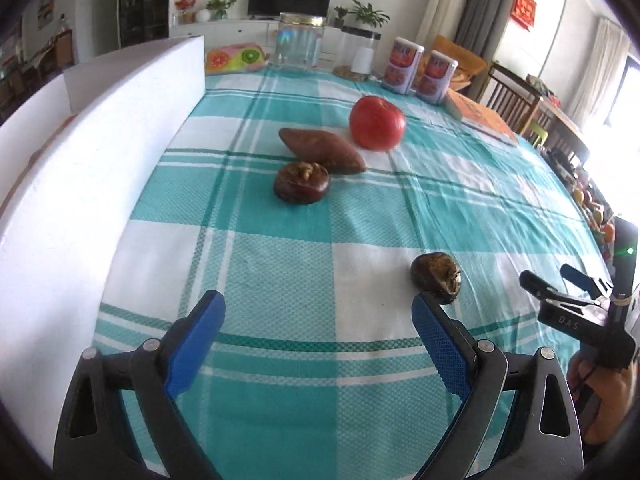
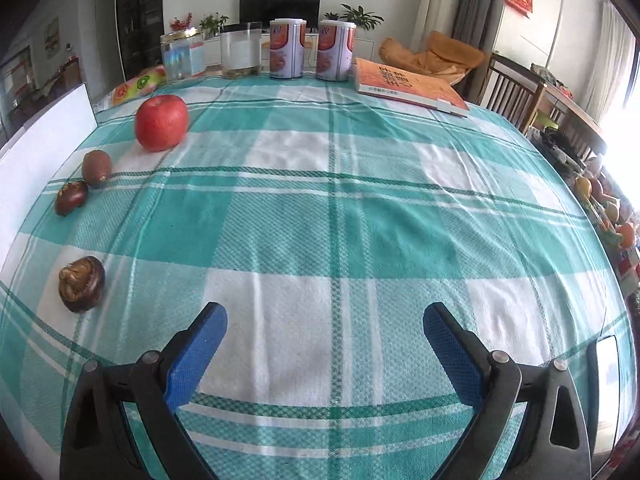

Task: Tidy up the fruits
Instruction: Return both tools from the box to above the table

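Observation:
On the teal checked tablecloth (image 1: pixel 280 248) lie a red apple (image 1: pixel 377 122), a brown sweet potato (image 1: pixel 322 150) and two dark water chestnuts, one beside the sweet potato (image 1: pixel 301 182) and one nearer (image 1: pixel 437 277). My left gripper (image 1: pixel 318 312) stands open over bare cloth, its right finger just below the nearer chestnut. In the right wrist view the apple (image 2: pixel 161 121), sweet potato (image 2: pixel 96 168) and both chestnuts (image 2: pixel 71 197) (image 2: pixel 81 284) sit far left. My right gripper (image 2: pixel 326 322) is open with nothing between its fingers; it also shows in the left wrist view (image 1: pixel 548 280).
A white box wall (image 1: pixel 100 152) stands along the left. At the table's far edge are a glass jar (image 1: pixel 298 42), a clear canister (image 1: pixel 360 54), two printed cans (image 1: pixel 418 70) and an orange book (image 2: pixel 408 86). Chairs (image 2: pixel 516 96) stand to the right.

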A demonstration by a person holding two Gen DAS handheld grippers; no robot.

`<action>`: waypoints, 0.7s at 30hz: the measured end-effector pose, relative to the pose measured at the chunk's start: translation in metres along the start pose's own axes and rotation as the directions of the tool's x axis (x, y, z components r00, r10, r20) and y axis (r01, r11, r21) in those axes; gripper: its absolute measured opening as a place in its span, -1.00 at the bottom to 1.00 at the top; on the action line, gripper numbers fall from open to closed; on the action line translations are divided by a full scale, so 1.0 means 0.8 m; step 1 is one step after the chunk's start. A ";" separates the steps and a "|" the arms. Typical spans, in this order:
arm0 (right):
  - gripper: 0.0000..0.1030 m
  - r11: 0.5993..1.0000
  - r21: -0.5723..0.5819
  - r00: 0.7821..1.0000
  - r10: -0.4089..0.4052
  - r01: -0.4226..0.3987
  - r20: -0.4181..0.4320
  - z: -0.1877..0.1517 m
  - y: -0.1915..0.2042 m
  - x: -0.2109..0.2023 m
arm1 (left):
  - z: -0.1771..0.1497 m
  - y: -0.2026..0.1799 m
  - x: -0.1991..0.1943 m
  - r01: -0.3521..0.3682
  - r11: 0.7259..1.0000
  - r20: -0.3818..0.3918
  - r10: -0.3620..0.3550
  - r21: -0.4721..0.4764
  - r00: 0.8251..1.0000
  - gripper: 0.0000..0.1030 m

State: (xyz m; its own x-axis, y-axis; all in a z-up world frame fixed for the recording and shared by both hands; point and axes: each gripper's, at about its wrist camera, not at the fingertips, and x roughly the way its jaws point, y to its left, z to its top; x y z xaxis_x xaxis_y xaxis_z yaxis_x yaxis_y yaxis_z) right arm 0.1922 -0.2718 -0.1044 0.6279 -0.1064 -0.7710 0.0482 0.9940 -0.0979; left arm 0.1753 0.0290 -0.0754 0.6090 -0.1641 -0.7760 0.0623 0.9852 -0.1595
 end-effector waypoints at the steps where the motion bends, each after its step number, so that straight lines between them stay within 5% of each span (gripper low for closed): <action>1: 0.91 1.000 -0.005 1.000 0.005 -0.005 0.001 -0.003 -0.001 0.001 | -0.007 -0.001 0.006 -0.017 1.000 -0.005 0.017 0.004 1.000 0.85; 11: 1.00 0.996 0.042 0.996 0.081 -0.079 -0.038 -0.004 -0.004 0.015 | -0.022 -0.003 0.028 -0.095 0.993 -0.007 0.096 0.070 0.995 0.90; 21: 1.00 0.997 0.037 0.997 0.073 -0.072 -0.040 -0.004 -0.001 0.016 | -0.022 -0.006 0.033 -0.124 0.988 -0.019 0.126 0.092 0.992 0.97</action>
State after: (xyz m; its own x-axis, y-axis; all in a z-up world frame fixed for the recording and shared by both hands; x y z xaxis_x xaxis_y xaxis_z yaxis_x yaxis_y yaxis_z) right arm 0.1979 -0.2743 -0.1162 0.5984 -0.0342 -0.8005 0.0320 0.9993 -0.0188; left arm 0.1770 0.0189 -0.1056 0.5969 -0.0395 -0.8013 0.0589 0.9982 -0.0053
